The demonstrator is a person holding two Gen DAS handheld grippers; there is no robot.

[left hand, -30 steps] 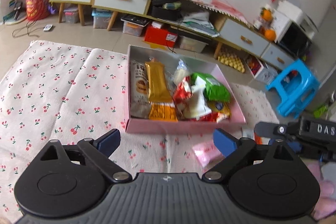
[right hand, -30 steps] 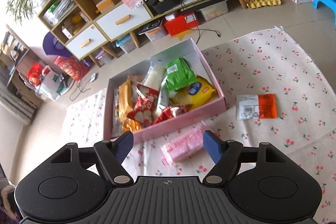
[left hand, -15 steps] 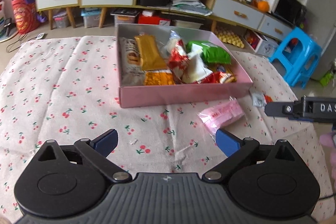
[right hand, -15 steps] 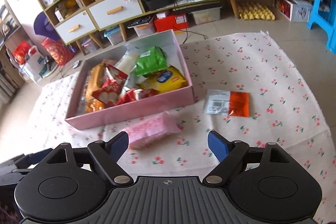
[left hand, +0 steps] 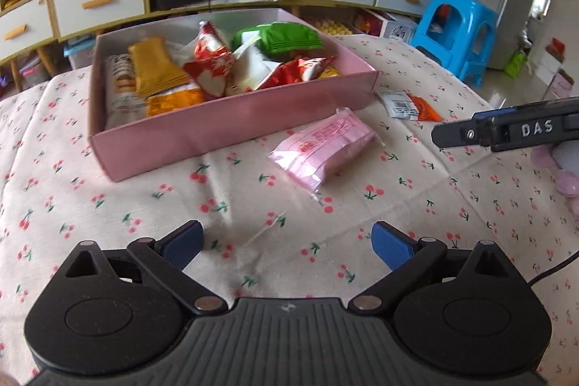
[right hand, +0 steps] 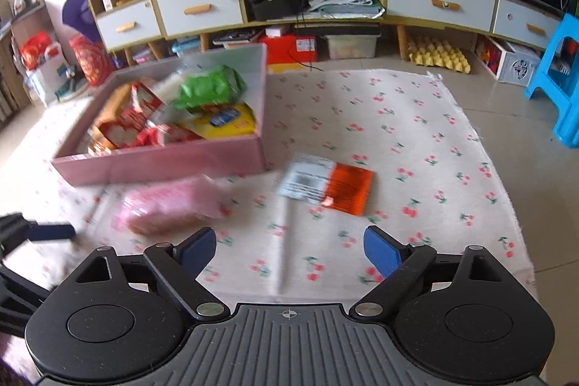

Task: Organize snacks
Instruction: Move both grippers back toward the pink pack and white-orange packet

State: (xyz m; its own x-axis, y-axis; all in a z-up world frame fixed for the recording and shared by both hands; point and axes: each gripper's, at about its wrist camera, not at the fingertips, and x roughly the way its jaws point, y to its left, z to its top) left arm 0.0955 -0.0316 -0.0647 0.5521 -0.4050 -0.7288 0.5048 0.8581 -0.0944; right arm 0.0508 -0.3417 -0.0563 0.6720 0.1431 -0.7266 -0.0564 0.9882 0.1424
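A pink snack packet (left hand: 323, 147) lies flat on a cherry-print cloth (left hand: 380, 223), just in front of the near wall of a shallow pink box (left hand: 231, 129) and apart from it. It looks like a light, soft plastic wrapper with crimped ends, probably slippery and easy to crush, so a gentle pinch across its short width near the middle seems the safest hold. To its right, also on the cloth, lies a flat white-and-orange sachet (right hand: 327, 185), thin and limp by the look of it, likely best lifted by one edge. The box is already crowded with snacks: a green packet (left hand: 286, 37) at the far right, a yellow packet (right hand: 226, 122), red-and-white wrappers (left hand: 211, 67) in the middle, and a gold pouch (left hand: 153, 67) at the left. The left gripper (left hand: 286, 241) hovers over bare cloth nearer than the pink packet, its blue pads spread wide with nothing between them. The right gripper (right hand: 289, 246) is likewise empty; its jaws have just been opening and stand wide. Beyond the cloth are a low cabinet (right hand: 439, 4) and a blue stool (left hand: 457, 31).
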